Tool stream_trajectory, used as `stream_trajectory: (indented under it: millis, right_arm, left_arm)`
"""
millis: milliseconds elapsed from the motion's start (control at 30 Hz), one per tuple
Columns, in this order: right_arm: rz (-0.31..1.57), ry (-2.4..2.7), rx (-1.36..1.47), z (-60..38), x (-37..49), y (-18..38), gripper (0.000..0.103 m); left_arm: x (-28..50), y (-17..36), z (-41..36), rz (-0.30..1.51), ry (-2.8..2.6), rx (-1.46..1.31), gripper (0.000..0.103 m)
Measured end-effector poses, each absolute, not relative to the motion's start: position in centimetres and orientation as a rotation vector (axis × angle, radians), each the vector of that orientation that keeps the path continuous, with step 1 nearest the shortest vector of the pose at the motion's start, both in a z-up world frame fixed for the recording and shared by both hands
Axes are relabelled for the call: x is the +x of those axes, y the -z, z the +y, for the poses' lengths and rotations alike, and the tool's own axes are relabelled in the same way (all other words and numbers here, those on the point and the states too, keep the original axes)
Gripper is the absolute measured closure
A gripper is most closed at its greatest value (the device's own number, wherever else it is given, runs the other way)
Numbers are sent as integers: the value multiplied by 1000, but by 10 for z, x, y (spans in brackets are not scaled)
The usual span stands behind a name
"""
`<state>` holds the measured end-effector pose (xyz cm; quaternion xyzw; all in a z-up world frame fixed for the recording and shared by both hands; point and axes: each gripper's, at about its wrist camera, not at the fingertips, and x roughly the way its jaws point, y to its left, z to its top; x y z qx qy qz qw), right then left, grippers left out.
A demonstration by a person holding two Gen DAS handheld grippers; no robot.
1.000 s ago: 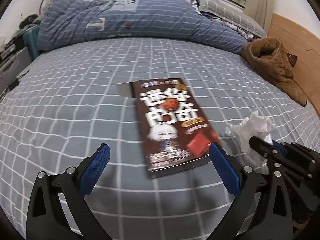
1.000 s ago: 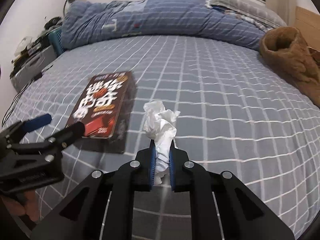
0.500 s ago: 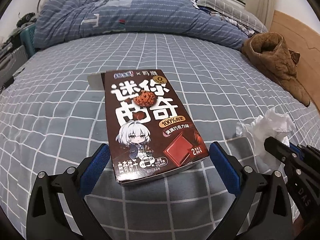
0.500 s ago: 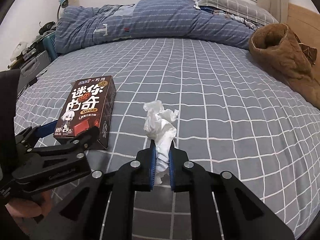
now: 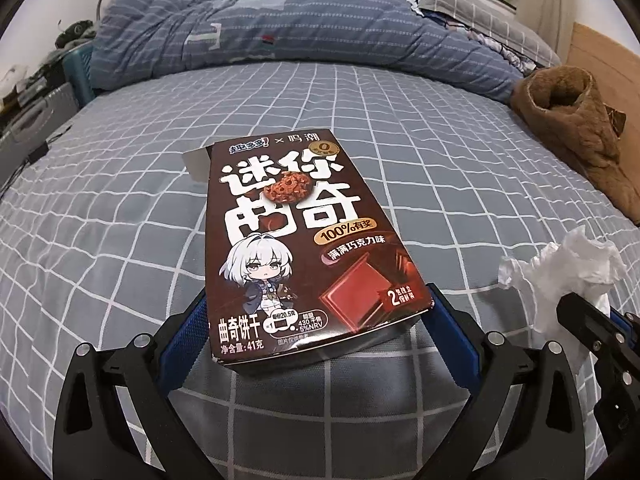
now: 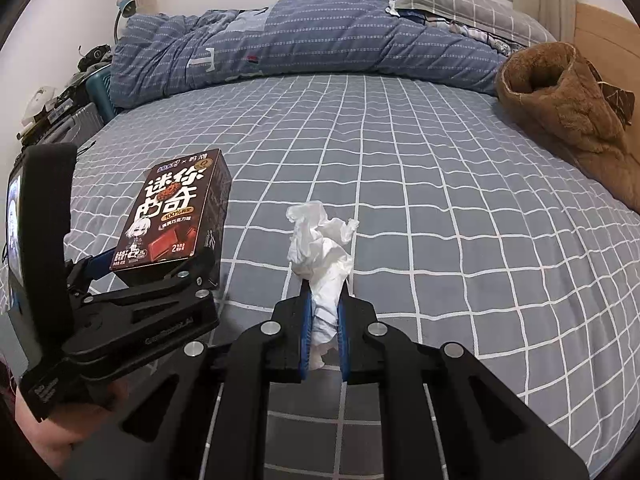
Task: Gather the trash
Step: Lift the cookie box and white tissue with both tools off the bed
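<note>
Tissue (image 6: 320,252) clamped in the closed right gripper (image 6: 323,336) shows fully only from the right wrist, while the left gripper (image 5: 320,324) straddles the cookie box (image 5: 296,248), contact unclear.

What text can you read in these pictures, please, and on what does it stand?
All on the brown cookie box:
"迷你曲奇"
"100%有奖"
"满满巧克力味"
"曲奇饼干"
"净含量:41克"
"鸣潮"
"430千焦 5%NRV"
Blue logo at the top: too stylised.
Small print by the "2": blurred.
Left hand-held gripper, embossed lettering: unreadable.
</note>
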<state>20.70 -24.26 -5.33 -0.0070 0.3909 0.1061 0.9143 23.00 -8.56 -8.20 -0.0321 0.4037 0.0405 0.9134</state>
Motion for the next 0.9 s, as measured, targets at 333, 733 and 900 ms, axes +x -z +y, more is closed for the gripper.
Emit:
stream_trajectory:
  millis: [333,733,900]
  right_arm:
    - [803,-216,-16,-241,208,54,93]
    - [791,-209,-7,-238,200,45,93]
    - [783,-215,-13,-229,194,37,93]
  left_arm:
    - [226,78,-80,829,-46,-66,10]
    - [206,61,-65,804,3,-70,10]
    - [198,53,-54,811,6,-96,10]
